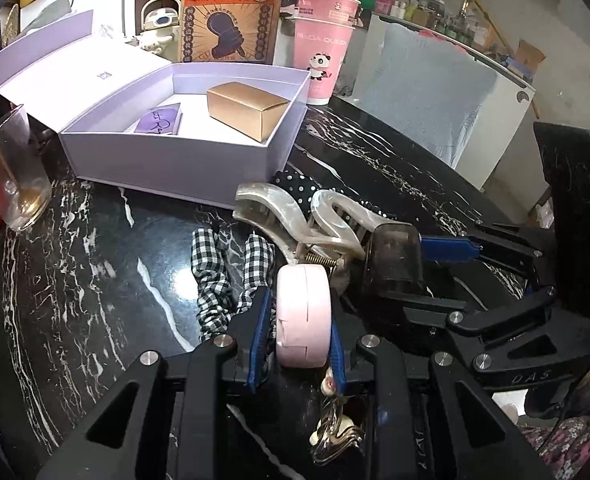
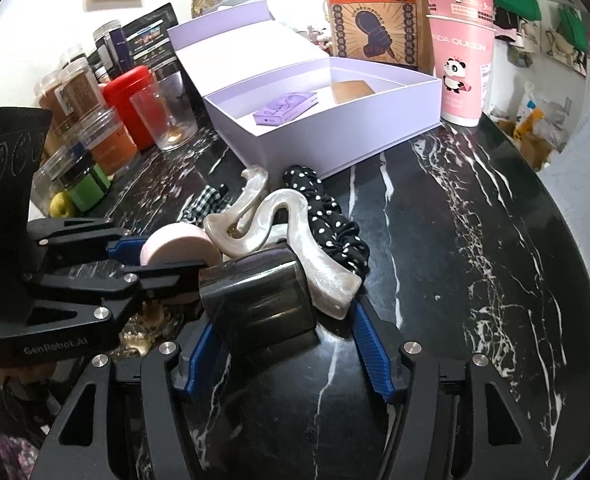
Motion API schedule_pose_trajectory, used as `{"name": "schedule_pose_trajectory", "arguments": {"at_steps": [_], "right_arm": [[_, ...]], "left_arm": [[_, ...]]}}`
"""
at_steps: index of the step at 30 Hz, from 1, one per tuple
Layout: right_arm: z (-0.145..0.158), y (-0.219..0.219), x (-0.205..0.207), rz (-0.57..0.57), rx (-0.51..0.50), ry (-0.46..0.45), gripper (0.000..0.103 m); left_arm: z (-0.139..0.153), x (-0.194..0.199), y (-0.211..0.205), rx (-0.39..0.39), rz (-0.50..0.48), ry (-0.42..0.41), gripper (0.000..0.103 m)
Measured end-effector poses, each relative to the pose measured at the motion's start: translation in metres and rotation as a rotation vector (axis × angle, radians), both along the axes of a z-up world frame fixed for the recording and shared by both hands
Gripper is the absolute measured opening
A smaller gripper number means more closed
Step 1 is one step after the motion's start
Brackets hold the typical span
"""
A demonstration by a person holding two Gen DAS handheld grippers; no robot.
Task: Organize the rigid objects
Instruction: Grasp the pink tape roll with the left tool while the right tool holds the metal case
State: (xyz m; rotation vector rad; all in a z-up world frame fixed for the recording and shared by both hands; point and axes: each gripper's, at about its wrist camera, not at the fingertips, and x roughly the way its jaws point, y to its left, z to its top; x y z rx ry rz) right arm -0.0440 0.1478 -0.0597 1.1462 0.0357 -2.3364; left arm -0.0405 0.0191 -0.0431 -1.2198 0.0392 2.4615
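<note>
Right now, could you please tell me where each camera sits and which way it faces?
Left wrist: on the left gripper, looking forward and down over the pink round case in its fingers toward the lilac box; right gripper alongside.
Right wrist: on the right gripper, whose fingers flank the dark block; left gripper alongside.
Shared: box, pearly hair claw, marble table.

Left gripper clamped shut, right gripper spread apart.
</note>
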Motion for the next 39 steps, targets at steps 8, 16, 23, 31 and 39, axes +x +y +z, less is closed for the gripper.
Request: {"name": "schedule_pose_trajectory", "arguments": {"at_steps": [8,16,23,31,39], "right_arm": [[0.0,0.004,0.003,-0.007,-0.023,-0.013,0.035],[0.001,0.008,0.006,-0.011,-0.056,-0.038,0.057],[0.001,-0.008,0.002,0.01,-0.036,-0.018,0.058],[0.0,-0.017,-0.007,0.018,-0.018,0.012,0.058],[0.0,-0.016,-0.003,0.023,-0.011,0.038,0.041]], "left_arm": [[0.004,0.002,-0.004,0.013,0.01,-0.008,0.022],[0.008,0.007,-0.004,0.026,0.007,-0.007,0.022],[0.007,0.009,-0.006,0.023,0.014,-0.014,0.022],[0.0,0.004,-0.01,0.055,0.016,-0.055,0.022],[0.005,0.006,-0.009,0.039,0.024,-0.032,0.022]]}}
